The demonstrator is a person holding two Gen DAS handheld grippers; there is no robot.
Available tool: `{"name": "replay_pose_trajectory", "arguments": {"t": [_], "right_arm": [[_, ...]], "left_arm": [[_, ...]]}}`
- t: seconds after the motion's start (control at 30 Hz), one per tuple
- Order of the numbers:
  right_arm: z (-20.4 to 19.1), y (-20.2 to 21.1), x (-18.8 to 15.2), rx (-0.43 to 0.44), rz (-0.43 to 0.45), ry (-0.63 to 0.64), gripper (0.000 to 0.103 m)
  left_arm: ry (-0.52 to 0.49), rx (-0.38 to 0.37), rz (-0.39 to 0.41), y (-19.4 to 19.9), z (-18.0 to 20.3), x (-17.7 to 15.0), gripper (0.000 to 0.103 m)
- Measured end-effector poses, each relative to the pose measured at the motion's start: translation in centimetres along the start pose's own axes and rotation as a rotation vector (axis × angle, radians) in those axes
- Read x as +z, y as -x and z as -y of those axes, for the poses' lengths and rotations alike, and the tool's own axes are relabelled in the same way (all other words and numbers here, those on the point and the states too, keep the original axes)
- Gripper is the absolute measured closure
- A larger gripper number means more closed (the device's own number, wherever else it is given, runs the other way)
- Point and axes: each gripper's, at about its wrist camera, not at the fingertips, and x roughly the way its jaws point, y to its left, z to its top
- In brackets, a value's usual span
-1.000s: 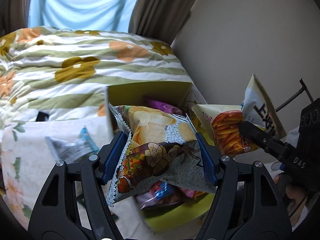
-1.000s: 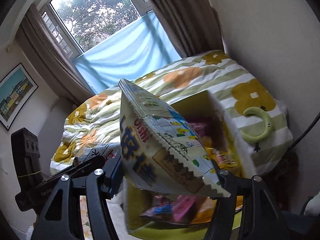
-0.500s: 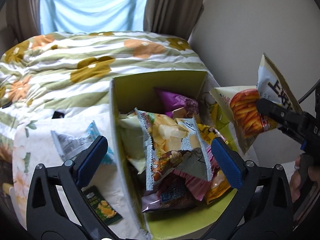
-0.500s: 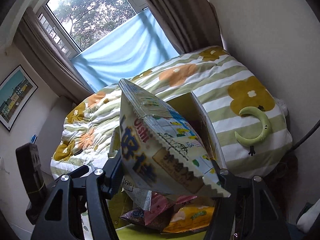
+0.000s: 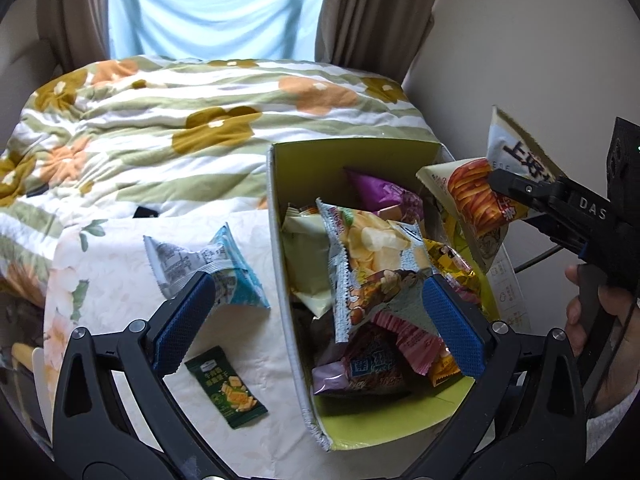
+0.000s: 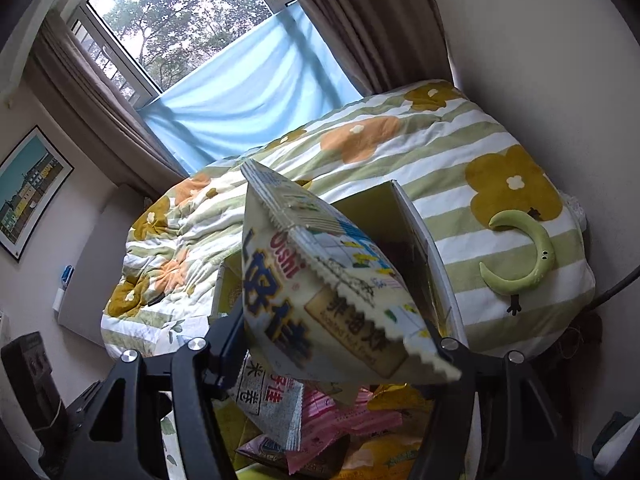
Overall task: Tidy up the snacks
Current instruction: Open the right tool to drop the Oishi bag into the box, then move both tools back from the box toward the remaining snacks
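Left gripper [image 5: 318, 316]: jaws spread wide, nothing clamped, straddling the left wall of the green box [image 5: 280, 264]. Chip bag [image 5: 372, 268] lying loose on top of the pile inside, between the jaws but untouched; looks dropped there.

Right gripper [image 6: 332, 344]: jaws opening, cream Oishi bag [image 6: 316, 292] between them, pads seemingly on it yet. Held over the far-right rim of the box, presumably so it falls straight in.

Outside the box, on the white floral cloth [image 5: 100, 264] to the left: 2 packets, one blue-white pouch [image 5: 200, 264] and one small dark green packet [image 5: 226, 388], probably next in line.

Count: 1 box, 2 grippers, 1 bag in the air, 2 on the cloth. Inside the box at least 6 packs; exact number impossible to tell, too overlapped.
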Motion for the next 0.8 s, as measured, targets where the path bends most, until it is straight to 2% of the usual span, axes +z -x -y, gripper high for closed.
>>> {"name": "replay_pose_trajectory", "arguments": {"t": [0.03,0.1,0.13,0.17,0.33,0.8], "right_arm": [[0.0,-0.3,0.1,-0.004,0.001,-0.003,0.038],[0.1,-0.8,0.2,-0.008,0.005,-0.015,0.022],[0.0,-0.9,0.1,-0.019,0.008,-0.017,0.007],[0.0,-0.9,0.0,-0.026,0.016,-0.016,0.002],[-0.8,-0.3,-1.3,-0.049,0.051,0.043,0.002],[-4.1,1.6,-2.9,-0.047,0.033,0.144,0.002]], "left_arm": [[0.003,0.004,-0.002,0.0,-0.2,-0.1,0.001],[0.009,0.014,-0.007,0.0,-0.5,-0.2,0.001],[0.013,0.017,-0.010,-0.1,-0.6,-0.3,0.001],[0.017,0.019,-0.013,0.0,-0.7,-0.5,0.001],[0.036,0.023,-0.022,0.3,-1.7,-1.3,0.001],[0.018,0.040,0.042,4.3,-3.0,-1.6,0.001]]}}
